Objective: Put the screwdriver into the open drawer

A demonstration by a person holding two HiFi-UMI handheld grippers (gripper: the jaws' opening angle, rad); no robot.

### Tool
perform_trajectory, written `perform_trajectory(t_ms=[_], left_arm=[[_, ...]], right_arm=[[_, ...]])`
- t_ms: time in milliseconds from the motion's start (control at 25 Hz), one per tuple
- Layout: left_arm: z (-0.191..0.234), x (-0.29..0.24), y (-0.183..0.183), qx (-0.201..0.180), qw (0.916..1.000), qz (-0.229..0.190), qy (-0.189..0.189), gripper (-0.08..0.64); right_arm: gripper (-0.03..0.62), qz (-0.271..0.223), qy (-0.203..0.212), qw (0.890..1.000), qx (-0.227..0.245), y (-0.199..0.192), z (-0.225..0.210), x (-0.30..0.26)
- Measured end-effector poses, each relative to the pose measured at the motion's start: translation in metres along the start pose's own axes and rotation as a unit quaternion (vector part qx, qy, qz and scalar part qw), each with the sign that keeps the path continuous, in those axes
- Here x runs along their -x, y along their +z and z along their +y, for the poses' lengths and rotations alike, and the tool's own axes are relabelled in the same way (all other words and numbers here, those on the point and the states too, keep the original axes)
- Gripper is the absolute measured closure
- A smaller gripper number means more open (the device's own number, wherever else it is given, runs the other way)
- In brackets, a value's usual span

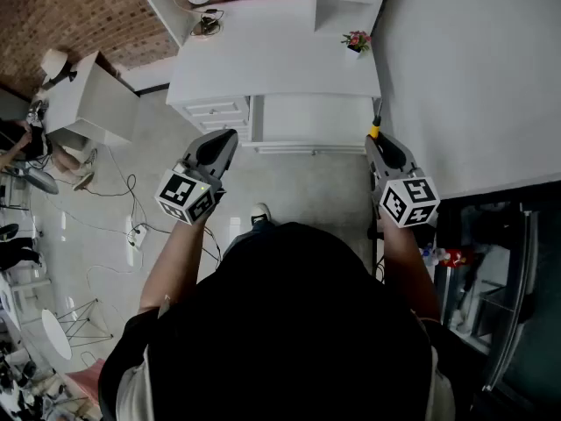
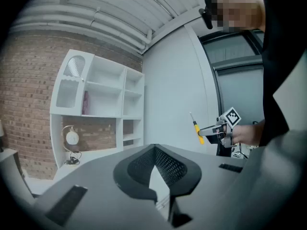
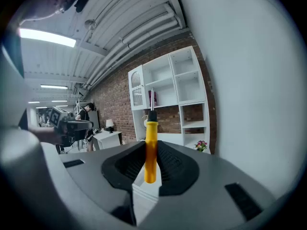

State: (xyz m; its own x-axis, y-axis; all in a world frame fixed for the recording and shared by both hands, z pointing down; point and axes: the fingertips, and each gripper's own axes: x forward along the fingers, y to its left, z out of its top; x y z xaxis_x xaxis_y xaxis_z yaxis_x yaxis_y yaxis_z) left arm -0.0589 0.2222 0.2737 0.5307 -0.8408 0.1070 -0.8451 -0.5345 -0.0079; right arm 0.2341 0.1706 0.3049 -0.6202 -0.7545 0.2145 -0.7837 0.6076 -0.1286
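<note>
Right hand-held gripper (image 3: 150, 172): I am clamping its jaws on the screwdriver (image 3: 150, 145) at the yellow handle. The shaft is pointing up and out past the tips, so I judge the tool can go in tip first.
Screwdriver's place: in the head view it is sitting right of centre, just at the right front corner of the drawer (image 1: 316, 119), and it is not in the drawer yet. I cannot tell how high above the drawer it is.
Left hand-held gripper (image 2: 154, 153): its jaws are meeting at the tips with nothing between them. I am holding it left of centre in the head view, in front of the small closed drawers (image 1: 216, 110). I judge that this is keeping it out of the carrying path.
Drawer: it is standing pulled out from the counter (image 1: 272, 60), and its pale inside is showing bare, so the whole floor looks free for the tool.
Edges: the front lip is lying between me and the opening, and I would need to clear it first.
Open room: the wall (image 1: 473, 77) is running close along my right side, so the free space is lying to the left and forward. The flower pot (image 1: 356, 40) is sitting at the upper right, well apart from the drawer.
</note>
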Motion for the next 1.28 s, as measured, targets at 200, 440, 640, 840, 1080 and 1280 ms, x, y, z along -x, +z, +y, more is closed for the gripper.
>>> perform_trajectory(t_ms=[200,440,640,840,1080,1280], left_arm=[[-0.015,-0.001,0.010,-0.003,0.9999,-0.005,-0.008,0.543],[-0.023,-0.010,0.003,-0.003,0.9999,0.001,-0.012,0.543],[-0.024,-0.014,0.004,-0.001,0.9999,0.001,-0.013,0.543],[-0.030,-0.016,0.006,0.019,0.9997,0.005,-0.014,0.543],[-0.021,-0.017,0.002,0.021,0.9997,0.007,-0.006,0.543],[-0.014,-0.019,-0.001,0.030,0.9995,0.007,-0.007,0.543]], right_arm=[[0.512,0.008,-0.001,1.000,-0.006,-0.012,-0.002,0.016],[0.514,0.007,-0.004,1.000,-0.016,-0.014,-0.019,0.023],[0.509,-0.001,0.000,1.000,-0.028,-0.013,-0.022,0.026],[0.509,0.002,0.001,1.000,-0.027,-0.012,-0.027,0.025],[0.509,0.005,0.002,1.000,-0.030,-0.013,-0.030,0.019],[0.509,0.008,-0.004,1.000,-0.029,-0.011,-0.030,0.016]])
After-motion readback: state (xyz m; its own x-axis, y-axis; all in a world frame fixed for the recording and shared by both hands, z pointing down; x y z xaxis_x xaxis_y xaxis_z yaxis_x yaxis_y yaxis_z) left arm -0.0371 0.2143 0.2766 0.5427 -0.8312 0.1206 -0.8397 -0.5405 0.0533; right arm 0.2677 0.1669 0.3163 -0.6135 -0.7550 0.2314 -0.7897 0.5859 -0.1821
